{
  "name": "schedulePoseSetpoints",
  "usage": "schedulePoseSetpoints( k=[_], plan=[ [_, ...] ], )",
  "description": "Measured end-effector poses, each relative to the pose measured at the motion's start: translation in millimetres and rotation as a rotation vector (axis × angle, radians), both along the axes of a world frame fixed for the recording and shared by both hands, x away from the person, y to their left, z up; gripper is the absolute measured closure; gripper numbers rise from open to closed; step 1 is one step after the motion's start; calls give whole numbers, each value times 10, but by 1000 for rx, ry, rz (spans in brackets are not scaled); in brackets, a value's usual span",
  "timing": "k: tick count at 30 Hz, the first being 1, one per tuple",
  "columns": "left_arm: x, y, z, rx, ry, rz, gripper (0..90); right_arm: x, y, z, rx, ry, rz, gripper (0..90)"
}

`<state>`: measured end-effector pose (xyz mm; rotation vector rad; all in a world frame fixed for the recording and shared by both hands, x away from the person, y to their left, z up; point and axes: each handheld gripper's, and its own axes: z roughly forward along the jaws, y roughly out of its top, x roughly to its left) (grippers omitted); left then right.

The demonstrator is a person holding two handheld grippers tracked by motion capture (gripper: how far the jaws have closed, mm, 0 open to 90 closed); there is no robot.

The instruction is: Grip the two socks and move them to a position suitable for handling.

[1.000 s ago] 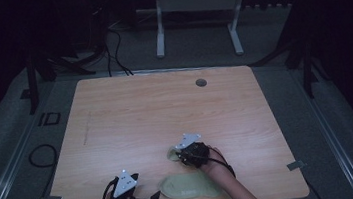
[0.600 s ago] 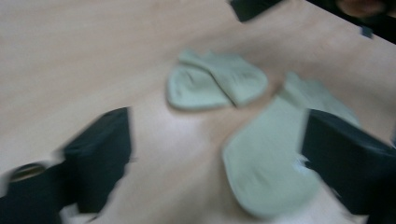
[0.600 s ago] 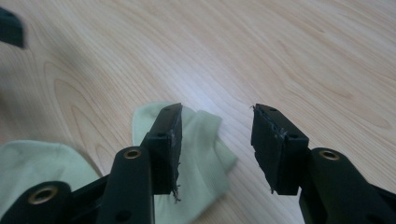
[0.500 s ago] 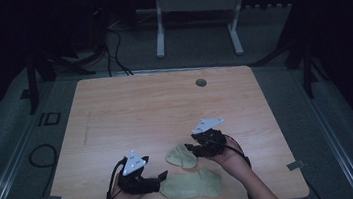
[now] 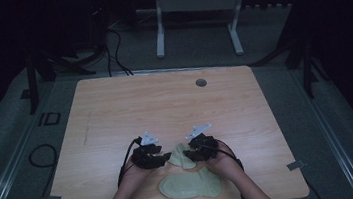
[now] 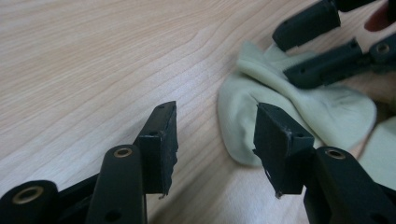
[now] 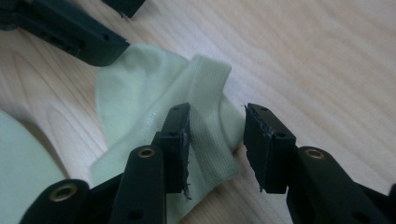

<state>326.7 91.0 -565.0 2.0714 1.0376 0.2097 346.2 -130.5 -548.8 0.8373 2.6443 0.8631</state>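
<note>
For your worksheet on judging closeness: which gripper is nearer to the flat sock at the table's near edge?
Right. The right gripper sits just above the flat sock, over its cuff end. The left gripper is farther up and to its left, beside the crumpled sock.

Your high view looks forward and down on the whole counter (image 5: 115,106) from above your side. Both gripper views sit close over its surface, facing each other, and share the crumpled sock (image 6: 299,112).

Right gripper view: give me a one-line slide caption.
Right gripper straddling the ribbed cuff of a crumpled pale green sock on the wooden table, jaws apart.
</note>
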Motion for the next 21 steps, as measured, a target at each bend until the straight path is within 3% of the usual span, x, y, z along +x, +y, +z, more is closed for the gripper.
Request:
schedulePoseSetpoints(
  k=[2,5,9,10,11,12,16,21],
  plan=[
    [17,-24,-11,-23,11,-2,515,3,-19,-10,15,7,3,637],
    [27,-82,-19,-20,30,-47,555,-8,-24,-17,23,15,9,721],
    [12,-142,-6,10,30,-91,692,-31,-4,-17,17,13,17,774],
    [-7,-173,-2,34,18,-94,692,-36,4,-14,10,10,22,785],
    [-13,-186,-4,41,16,-95,801,-37,12,-15,9,6,21,796],
    [-19,-190,-7,30,14,-94,852,-43,19,-17,10,2,16,803],
    [-47,-180,11,26,-6,-73,870,-79,38,4,-11,-34,6,825],
    [-101,-113,144,-6,-43,-59,874,-119,-49,177,53,-66,-12,828]
  ],
)
